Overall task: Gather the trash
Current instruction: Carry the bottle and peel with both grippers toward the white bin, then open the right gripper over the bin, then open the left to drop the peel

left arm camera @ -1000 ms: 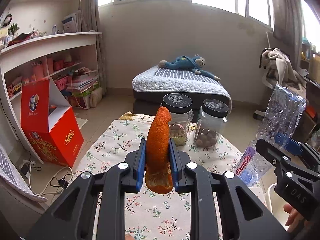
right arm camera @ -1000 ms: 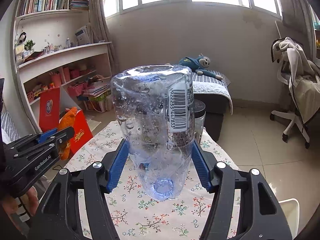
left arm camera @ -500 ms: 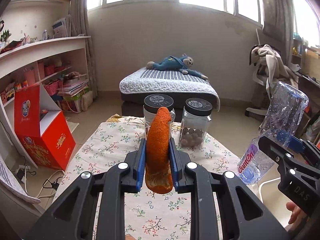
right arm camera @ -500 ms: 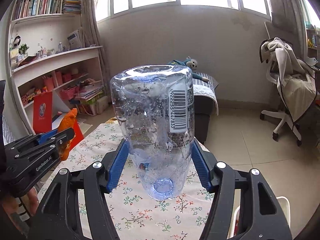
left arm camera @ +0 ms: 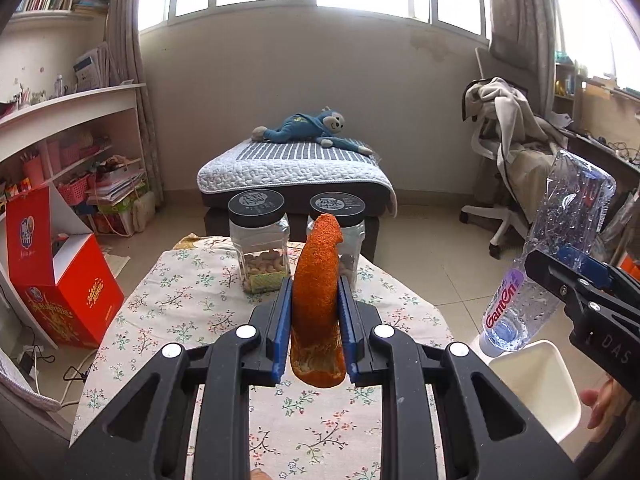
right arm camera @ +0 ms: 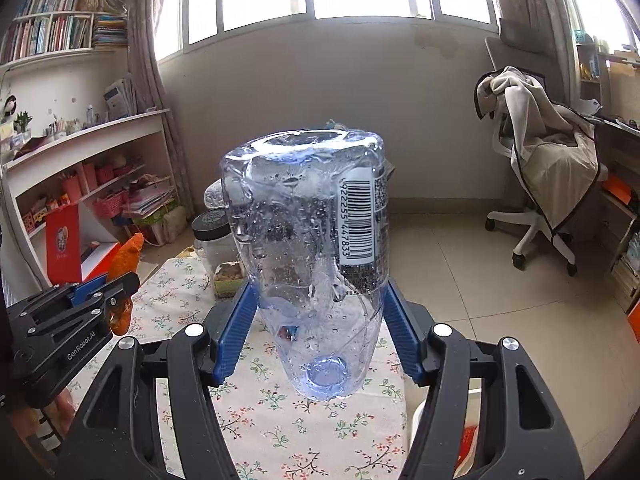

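Orange peel [left arm camera: 318, 280] upright, clear plastic bottle [right arm camera: 316, 248] cap-down, above white bin [left arm camera: 536, 384]

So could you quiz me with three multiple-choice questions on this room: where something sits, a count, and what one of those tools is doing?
1. Where does the blue stuffed monkey lie?
A on the bed
B on the office chair
C on the floral table

2. How many black-lidded clear jars stand on the floral-cloth table?
A one
B two
C four

3. What does the left tool do?
A hangs open and empty
B clamps the orange peel
C clamps a jar

Answers: 1 A, it sprawls on the quilted bed. 2 B, two lids show side by side. 3 B, the blue pads press the peel.
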Tool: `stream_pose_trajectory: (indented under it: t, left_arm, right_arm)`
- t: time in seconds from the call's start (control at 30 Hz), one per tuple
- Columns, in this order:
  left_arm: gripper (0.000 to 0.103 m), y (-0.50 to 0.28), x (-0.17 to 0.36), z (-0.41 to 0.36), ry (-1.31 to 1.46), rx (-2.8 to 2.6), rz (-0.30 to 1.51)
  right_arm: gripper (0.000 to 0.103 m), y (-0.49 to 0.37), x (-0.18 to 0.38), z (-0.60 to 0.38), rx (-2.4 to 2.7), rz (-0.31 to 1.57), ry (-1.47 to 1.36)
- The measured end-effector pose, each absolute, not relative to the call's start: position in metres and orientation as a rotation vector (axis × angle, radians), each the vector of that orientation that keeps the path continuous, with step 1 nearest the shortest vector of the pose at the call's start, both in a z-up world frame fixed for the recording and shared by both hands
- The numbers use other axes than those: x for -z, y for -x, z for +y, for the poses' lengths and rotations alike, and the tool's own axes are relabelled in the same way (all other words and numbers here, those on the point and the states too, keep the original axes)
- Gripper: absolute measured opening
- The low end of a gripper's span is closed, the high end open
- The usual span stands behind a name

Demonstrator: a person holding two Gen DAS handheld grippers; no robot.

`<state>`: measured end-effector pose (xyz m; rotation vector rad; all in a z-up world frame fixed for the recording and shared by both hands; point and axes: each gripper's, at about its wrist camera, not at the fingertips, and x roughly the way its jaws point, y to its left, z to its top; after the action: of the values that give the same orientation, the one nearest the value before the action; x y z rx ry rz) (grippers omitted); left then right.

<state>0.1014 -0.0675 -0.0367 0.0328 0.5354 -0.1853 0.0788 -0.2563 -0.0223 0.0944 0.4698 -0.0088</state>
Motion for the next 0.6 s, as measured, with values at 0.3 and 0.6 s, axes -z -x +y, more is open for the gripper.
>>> stream_pose_trajectory:
  t: [0.3,0.6]
  left_arm:
    - [0.022,-0.090,0.050,-0.119,-0.059,0.266,0.568]
    - [0.022,-0.076,0.060,-0.179,-0.083,0.377,0.604]
  right_arm:
    - [0.060,-0.054,0.028,-0.314,0.130,0.486,-0.140]
    - [0.075,-0.026,0.035,-0.374,0.251,0.501,-0.246]
